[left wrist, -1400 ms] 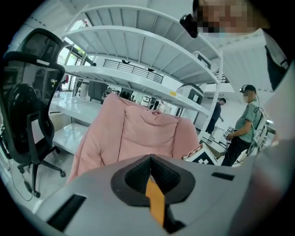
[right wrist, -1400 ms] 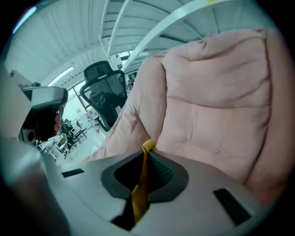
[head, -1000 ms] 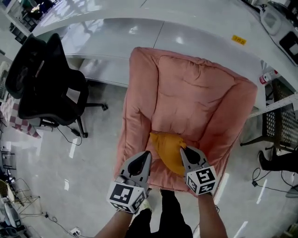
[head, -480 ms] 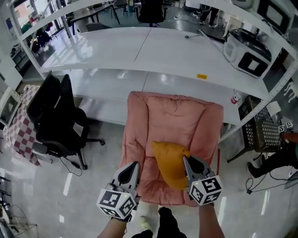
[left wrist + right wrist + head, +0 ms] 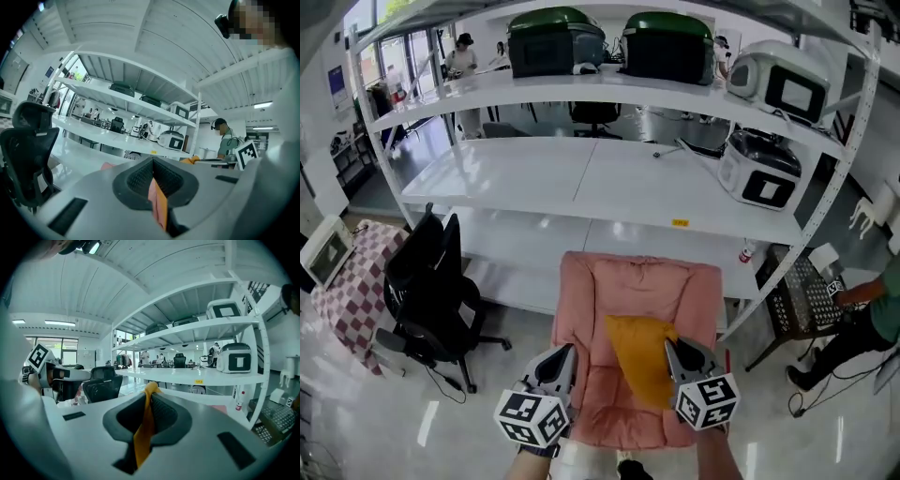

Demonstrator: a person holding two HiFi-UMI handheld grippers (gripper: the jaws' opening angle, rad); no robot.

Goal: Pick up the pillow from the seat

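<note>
A yellow pillow (image 5: pixel 639 361) hangs over the pink cushioned seat (image 5: pixel 628 281), pinched at its right edge by my right gripper (image 5: pixel 670 347). In the right gripper view a fold of the yellow pillow (image 5: pixel 143 437) runs down between the shut jaws of my right gripper (image 5: pixel 149 394). My left gripper (image 5: pixel 567 352) is held over the seat's left edge, apart from the pillow. Its jaws are shut in the left gripper view (image 5: pixel 153 164), with only a thin slit below the pads showing pink and orange behind.
A black office chair (image 5: pixel 431 300) stands left of the seat. White shelving (image 5: pixel 609 187) with kitchen appliances (image 5: pixel 759 169) runs behind it. A checkered cloth (image 5: pixel 352 281) is at far left; a wire basket (image 5: pixel 802 300) and a person (image 5: pixel 862 319) are at right.
Both grippers and the head view have risen away from the seat. The pillow has come up off the seat cushion and now hangs from the right gripper.
</note>
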